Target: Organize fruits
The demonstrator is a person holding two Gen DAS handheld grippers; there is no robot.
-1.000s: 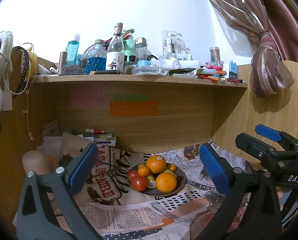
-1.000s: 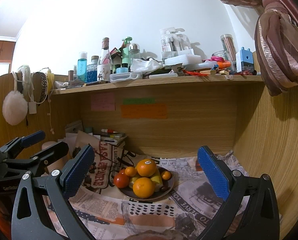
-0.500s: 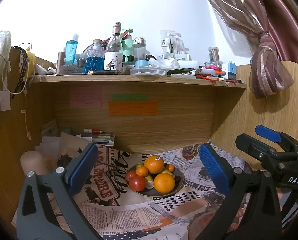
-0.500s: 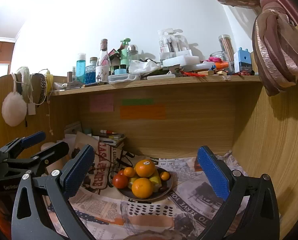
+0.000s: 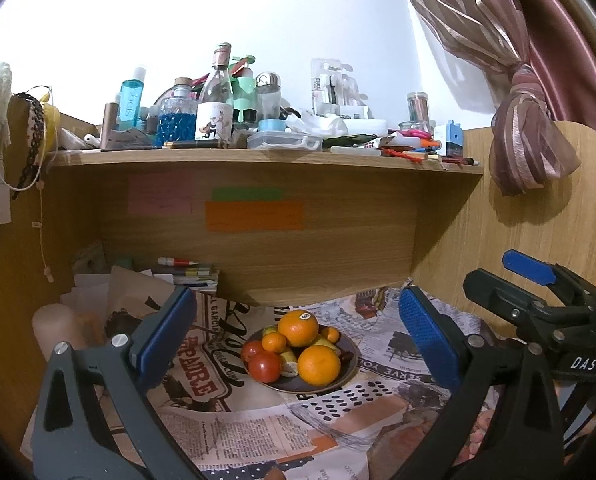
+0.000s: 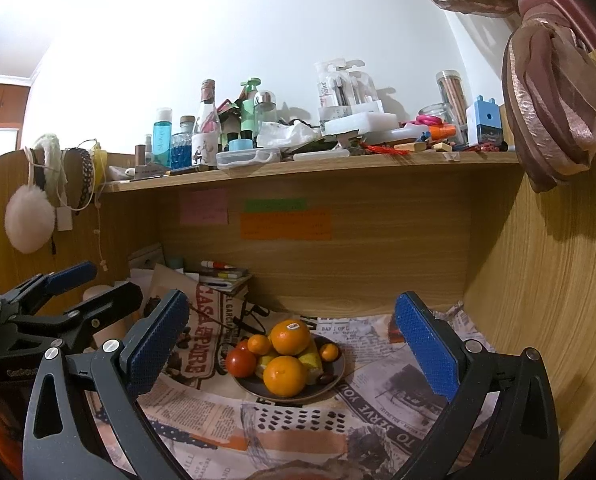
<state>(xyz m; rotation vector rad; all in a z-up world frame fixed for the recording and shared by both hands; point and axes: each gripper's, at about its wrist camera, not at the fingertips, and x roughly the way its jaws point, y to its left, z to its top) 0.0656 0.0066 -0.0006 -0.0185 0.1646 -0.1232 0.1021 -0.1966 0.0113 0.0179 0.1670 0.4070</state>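
Note:
A dark plate (image 5: 298, 389) (image 6: 298, 398) sits on the newspaper-covered desk, piled with fruit. A stickered orange (image 5: 298, 328) (image 6: 290, 337) tops the pile and a second orange (image 5: 319, 365) (image 6: 285, 375) lies in front. A red tomato (image 5: 265, 366) (image 6: 241, 362) is at the left, with small tangerines (image 5: 274, 343) (image 6: 259, 344) and yellow pieces (image 6: 312, 360) between. My left gripper (image 5: 295, 298) (image 6: 112, 280) is open, held back from the plate. The right gripper (image 6: 292, 299) (image 5: 488, 270) is open beside it, also short of the plate. Neither holds anything.
A wooden shelf (image 5: 258, 158) crowded with bottles and boxes overhangs the desk. Sticky notes (image 5: 254, 216) are on the back panel. Stacked books (image 5: 196, 274) and a beige cylinder (image 5: 54, 324) stand at the back left. Wooden side panels close both sides; a tied curtain (image 5: 526, 132) hangs at the right.
Both views have drifted only slightly; the plate sits a little further left in the left wrist view. The fruit has not moved and both grippers stay open.

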